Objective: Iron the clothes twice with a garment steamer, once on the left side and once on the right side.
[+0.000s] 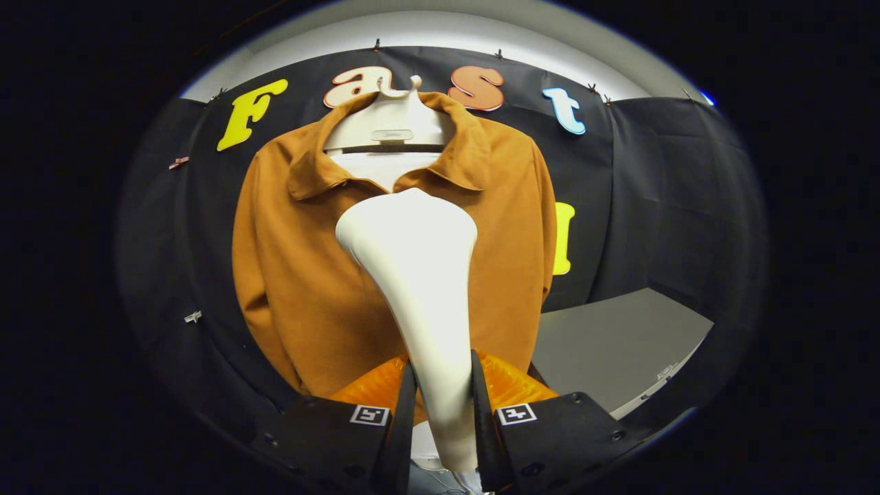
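Observation:
A brown collared shirt (302, 275) hangs on a pale hanger (388, 124) against the booth's black cloth wall. My gripper (443, 392) is shut on the white garment steamer (419, 275), both fingers pressing its handle from either side. The steamer rises from between the fingers, and its wide head sits in front of the shirt's chest, just below the collar opening and near the shirt's middle. I cannot tell whether the head touches the cloth. The steamer hides the shirt's centre front.
A grey table top (612, 344) lies to the right of the shirt, low down, with its front edge running toward the fingers. Black cloth (674, 206) walls the booth behind and on both sides.

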Demonstrator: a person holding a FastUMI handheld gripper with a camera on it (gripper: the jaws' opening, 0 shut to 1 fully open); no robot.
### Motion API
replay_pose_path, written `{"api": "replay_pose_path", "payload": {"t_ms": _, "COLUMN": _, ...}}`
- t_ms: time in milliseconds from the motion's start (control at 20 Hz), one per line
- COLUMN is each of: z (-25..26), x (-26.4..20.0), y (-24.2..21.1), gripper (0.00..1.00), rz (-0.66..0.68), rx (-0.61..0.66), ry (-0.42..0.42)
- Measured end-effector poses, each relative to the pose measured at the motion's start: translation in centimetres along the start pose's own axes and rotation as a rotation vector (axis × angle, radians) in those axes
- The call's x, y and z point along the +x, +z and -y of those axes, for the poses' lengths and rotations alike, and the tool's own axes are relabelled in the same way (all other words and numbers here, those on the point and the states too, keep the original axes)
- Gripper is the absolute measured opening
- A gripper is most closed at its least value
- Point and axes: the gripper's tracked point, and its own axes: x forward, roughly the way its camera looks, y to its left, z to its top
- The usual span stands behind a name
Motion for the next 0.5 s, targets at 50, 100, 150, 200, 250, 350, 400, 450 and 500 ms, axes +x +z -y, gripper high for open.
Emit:
{"api": "replay_pose_path", "payload": {"t_ms": 50, "z": -0.9, "x": 0.0, "y": 0.0, "gripper": 0.42, "rz": -0.002, "rx": -0.005, "ry": 0.018}}
{"api": "replay_pose_path", "payload": {"t_ms": 100, "z": -1.8, "x": 0.2, "y": 0.0, "gripper": 0.42, "rz": -0.005, "rx": -0.009, "ry": 0.033}}
{"api": "replay_pose_path", "payload": {"t_ms": 150, "z": -2.5, "x": 0.1, "y": -0.2, "gripper": 0.42, "rz": -0.01, "rx": -0.014, "ry": 0.045}}
{"api": "replay_pose_path", "payload": {"t_ms": 200, "z": -3.3, "x": 0.2, "y": -0.2, "gripper": 0.42, "rz": -0.016, "rx": -0.018, "ry": 0.056}}
{"api": "replay_pose_path", "payload": {"t_ms": 250, "z": -3.9, "x": 0.4, "y": -0.4, "gripper": 0.42, "rz": -0.021, "rx": -0.023, "ry": 0.067}}
{"api": "replay_pose_path", "payload": {"t_ms": 350, "z": -5.1, "x": 0.7, "y": -0.7, "gripper": 0.42, "rz": -0.028, "rx": -0.032, "ry": 0.083}}
{"api": "replay_pose_path", "payload": {"t_ms": 400, "z": -5.5, "x": 0.9, "y": -1.0, "gripper": 0.42, "rz": -0.032, "rx": -0.036, "ry": 0.087}}
{"api": "replay_pose_path", "payload": {"t_ms": 450, "z": -5.9, "x": 1.2, "y": -1.2, "gripper": 0.42, "rz": -0.039, "rx": -0.039, "ry": 0.092}}
{"api": "replay_pose_path", "payload": {"t_ms": 500, "z": -6.2, "x": 1.5, "y": -1.6, "gripper": 0.42, "rz": -0.049, "rx": -0.042, "ry": 0.095}}
